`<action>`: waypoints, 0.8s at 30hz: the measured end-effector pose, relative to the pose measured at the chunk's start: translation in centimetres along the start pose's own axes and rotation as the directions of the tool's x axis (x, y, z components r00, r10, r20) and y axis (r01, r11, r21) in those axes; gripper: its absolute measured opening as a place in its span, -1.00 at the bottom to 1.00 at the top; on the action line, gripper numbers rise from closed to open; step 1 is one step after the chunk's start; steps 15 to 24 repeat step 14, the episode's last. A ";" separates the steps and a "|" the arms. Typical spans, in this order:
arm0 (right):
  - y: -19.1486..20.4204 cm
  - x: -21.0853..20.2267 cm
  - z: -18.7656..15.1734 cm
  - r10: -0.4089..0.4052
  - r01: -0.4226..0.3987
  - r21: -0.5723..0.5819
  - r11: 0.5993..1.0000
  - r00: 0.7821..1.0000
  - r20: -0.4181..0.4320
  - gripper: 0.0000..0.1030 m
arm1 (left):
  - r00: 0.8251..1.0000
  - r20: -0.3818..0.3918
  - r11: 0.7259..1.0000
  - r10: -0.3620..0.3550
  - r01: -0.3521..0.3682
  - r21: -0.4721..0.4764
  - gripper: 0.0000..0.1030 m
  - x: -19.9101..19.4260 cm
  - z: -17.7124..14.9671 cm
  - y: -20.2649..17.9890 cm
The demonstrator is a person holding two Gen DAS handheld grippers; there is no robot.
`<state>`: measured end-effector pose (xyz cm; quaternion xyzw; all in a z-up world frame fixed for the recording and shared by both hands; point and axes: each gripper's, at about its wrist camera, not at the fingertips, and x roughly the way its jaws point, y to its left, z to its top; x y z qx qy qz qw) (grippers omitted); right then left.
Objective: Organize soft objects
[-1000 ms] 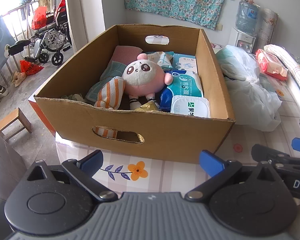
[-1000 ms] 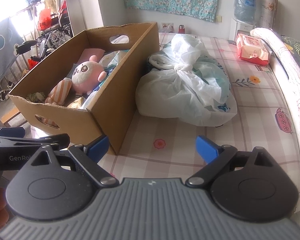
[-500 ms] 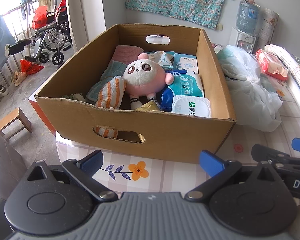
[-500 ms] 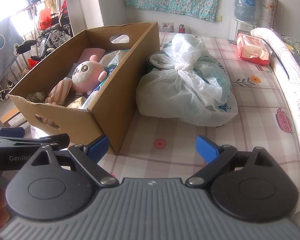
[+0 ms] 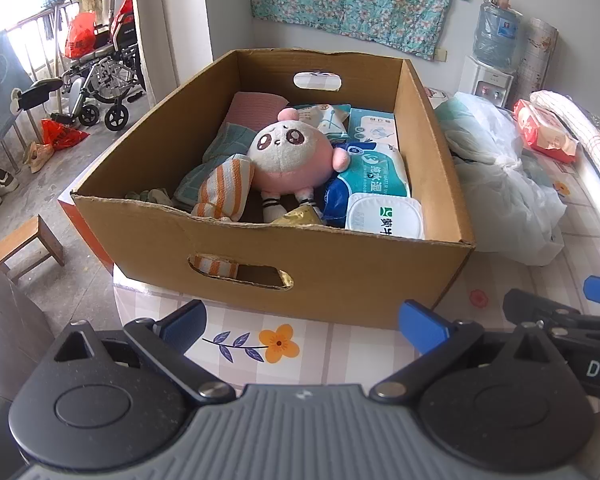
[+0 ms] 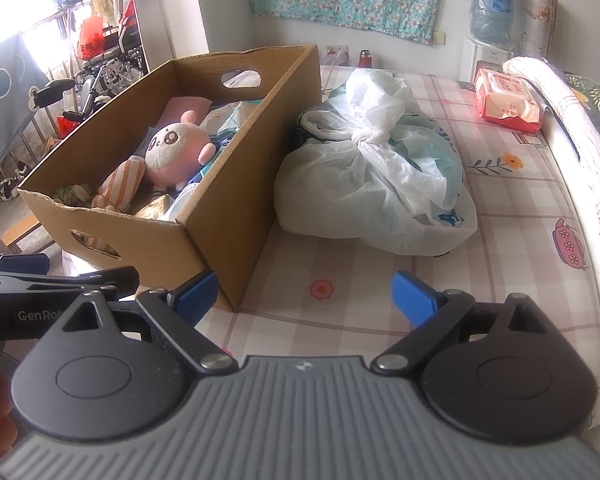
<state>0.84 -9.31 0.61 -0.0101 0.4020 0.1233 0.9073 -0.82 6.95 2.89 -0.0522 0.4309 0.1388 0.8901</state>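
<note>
A cardboard box (image 5: pixel 332 276) (image 6: pixel 240 184) stands on the checked tablecloth. Inside lie a pink plush toy (image 5: pixel 288 156) (image 6: pixel 176 148), an orange-striped cloth (image 5: pixel 224 190) (image 6: pixel 120 184), folded towels (image 5: pixel 256 102) and wet-wipe packs (image 5: pixel 376 178). To the box's right sits a tied white plastic bag (image 6: pixel 376 184) (image 5: pixel 500 184) of soft things. My left gripper (image 5: pixel 304 326) hangs open in front of the box's near wall, holding nothing. Over the table by the box's near right corner, my right gripper (image 6: pixel 304 296) is open and empty too.
A red wipe pack (image 6: pixel 508 100) and a rolled blanket (image 6: pixel 576 128) lie at the table's far right. A water dispenser (image 5: pixel 494 52) stands by the back wall. On the floor to the left are a wheelchair (image 5: pixel 100 88) and a small wooden stool (image 5: pixel 24 244).
Both grippers have crept slightly forward and stay open. Nothing in the box or on the table has moved.
</note>
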 end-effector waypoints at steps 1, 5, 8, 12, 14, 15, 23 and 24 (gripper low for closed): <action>0.0 0.0 0.0 0.000 0.000 0.000 1.000 1.000 0.000 0.83 | 1.000 0.000 1.000 0.000 0.000 0.000 1.00 0.0 0.0 0.0; 0.0 0.0 0.0 0.000 0.000 0.000 1.000 1.000 0.000 0.83 | 1.000 -0.002 1.000 0.002 -0.002 -0.005 1.00 0.1 0.0 0.1; 0.0 0.0 0.0 0.000 0.000 0.001 1.000 1.000 -0.001 0.83 | 1.000 -0.004 1.000 0.004 -0.004 -0.006 1.00 0.1 0.1 0.1; 0.0 0.0 0.0 0.001 -0.001 0.002 1.000 1.000 -0.002 0.83 | 1.000 -0.006 1.000 0.004 -0.004 -0.006 1.00 0.2 0.0 0.1; 0.0 0.0 0.1 0.000 0.000 0.001 1.000 1.000 -0.001 0.83 | 1.000 -0.009 1.000 0.005 -0.005 -0.008 1.00 0.2 -0.1 0.1; 0.0 0.0 0.1 0.000 0.000 0.001 1.000 1.000 -0.001 0.83 | 1.000 -0.009 1.000 0.005 -0.005 -0.008 1.00 0.2 -0.1 0.1; 0.0 0.0 0.1 0.000 0.000 0.001 1.000 1.000 -0.001 0.83 | 1.000 -0.009 1.000 0.005 -0.005 -0.008 1.00 0.2 -0.1 0.1; 0.0 0.0 0.1 0.000 0.000 0.001 1.000 1.000 -0.001 0.83 | 1.000 -0.009 1.000 0.005 -0.005 -0.008 1.00 0.2 -0.1 0.1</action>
